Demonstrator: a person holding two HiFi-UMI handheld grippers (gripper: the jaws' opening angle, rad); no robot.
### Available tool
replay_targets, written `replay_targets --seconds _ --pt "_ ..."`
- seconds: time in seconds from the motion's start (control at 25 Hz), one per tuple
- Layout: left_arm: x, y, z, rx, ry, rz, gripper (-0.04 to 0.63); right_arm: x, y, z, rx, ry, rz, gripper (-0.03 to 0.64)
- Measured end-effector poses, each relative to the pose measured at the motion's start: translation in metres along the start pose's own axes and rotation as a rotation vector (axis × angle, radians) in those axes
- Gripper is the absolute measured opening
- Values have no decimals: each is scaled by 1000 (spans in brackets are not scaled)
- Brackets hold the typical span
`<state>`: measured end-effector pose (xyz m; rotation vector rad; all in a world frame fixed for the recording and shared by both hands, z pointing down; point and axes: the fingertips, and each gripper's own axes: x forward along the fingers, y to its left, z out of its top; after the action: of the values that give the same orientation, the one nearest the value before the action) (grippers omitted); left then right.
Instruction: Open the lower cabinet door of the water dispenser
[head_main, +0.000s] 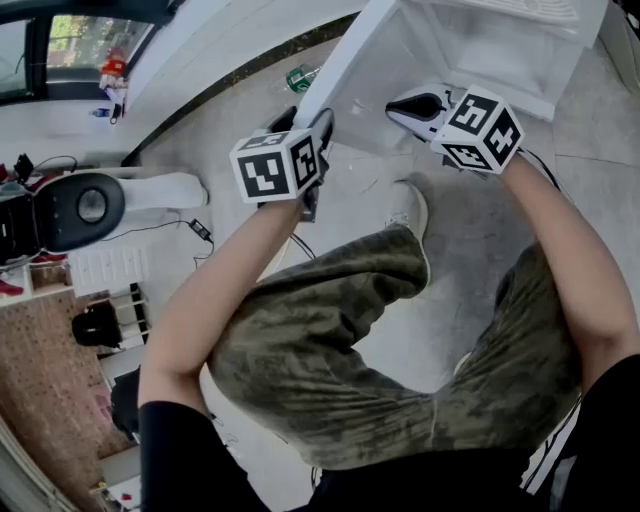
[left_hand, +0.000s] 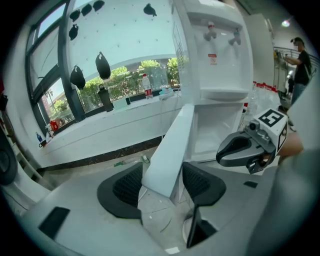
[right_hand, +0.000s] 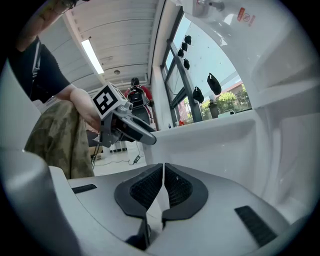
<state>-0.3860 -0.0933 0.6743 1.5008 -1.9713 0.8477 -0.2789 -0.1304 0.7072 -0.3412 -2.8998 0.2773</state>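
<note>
My head view shows both my grippers up at the water dispenser's lower cabinet door (head_main: 338, 75), which stands swung out from the open compartment (head_main: 480, 50). My left gripper (head_main: 312, 128) is at the door's free edge and my right gripper (head_main: 405, 105) is in front of the compartment. That view does not show how either pair of jaws stands.

The left gripper view settles it for that hand. The jaws are wide apart and straddle the door's edge, with a pad close on either side. I cannot tell whether they press on it. The right gripper view shows my other jaws closed together with nothing between them, against the white inner wall.

Only the left gripper view takes in the dispenser's upper part, with two taps (left_hand: 211, 32). It also shows two bottles (left_hand: 147, 86) on the window ledge. Only the head view shows the one green bottle (head_main: 300, 77) lying on the floor.

Counted: one door, two grippers and two marker cubes (head_main: 275, 165).
</note>
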Motion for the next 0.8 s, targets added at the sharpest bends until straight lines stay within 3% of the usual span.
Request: replay_targets --seconds 0.24,0.44,0.8 --pt "11 6 1 10 16 16 245 12 2 -24 -35 55 34 9" --pt "14 12 3 36 3 25 249 17 8 -13 -60 51 53 9" --pt "30 29 10 111 -45 58 251 19 -19 2 -18 17 -98 9"
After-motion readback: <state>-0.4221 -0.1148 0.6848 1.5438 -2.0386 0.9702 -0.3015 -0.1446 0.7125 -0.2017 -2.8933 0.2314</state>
